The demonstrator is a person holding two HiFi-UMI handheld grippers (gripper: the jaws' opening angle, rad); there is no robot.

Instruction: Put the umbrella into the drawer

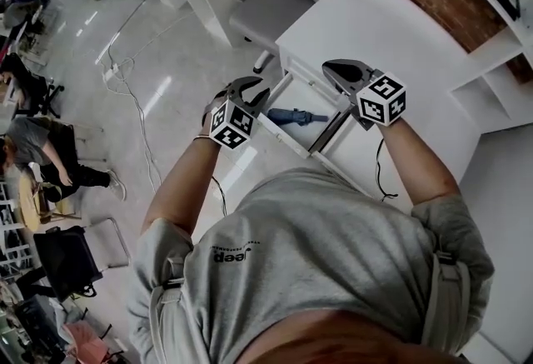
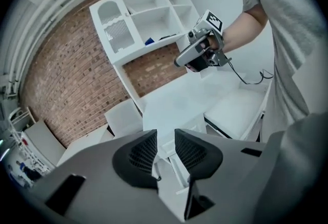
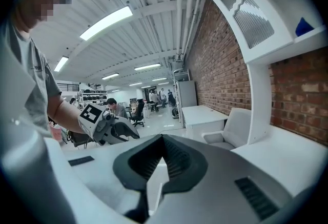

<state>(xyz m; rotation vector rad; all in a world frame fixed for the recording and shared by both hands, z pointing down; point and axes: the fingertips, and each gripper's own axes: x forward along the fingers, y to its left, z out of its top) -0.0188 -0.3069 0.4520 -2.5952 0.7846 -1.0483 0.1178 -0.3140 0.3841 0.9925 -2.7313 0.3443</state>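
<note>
- Head view first, please: where does the folded blue umbrella (image 1: 297, 116) lie?
- It lies flat on the bottom of the pulled-out white drawer (image 1: 312, 96), which stands open from the white desk (image 1: 375, 21). Its length goes across the drawer, from left to right in this picture.
- And where are the two tools compared with it?
- The left gripper (image 1: 261, 92) is over the left side of the drawer, and the right gripper (image 1: 333, 71) is over the right side. The umbrella shows between them and lower than both. Neither tool touches it; both are in the air, apart from the drawer.
- How do the jaws of the left one stand?
- In the left gripper view the two black ribbed pads (image 2: 141, 154) stand a little apart, with a narrow gap. Nothing is in this gap; through it I see only white furniture below.
- And the right one?
- In the right gripper view its pads (image 3: 177, 159) meet at the tips, so this tool is pressed together, and it pinches nothing.
- Does one tool appear in the view of the other?
- Yes. The left gripper view shows the right gripper in front of the red brick wall (image 2: 66, 64) and the white shelf unit (image 2: 148, 18). The right gripper view shows the left gripper at the left, also with nothing in it.
</note>
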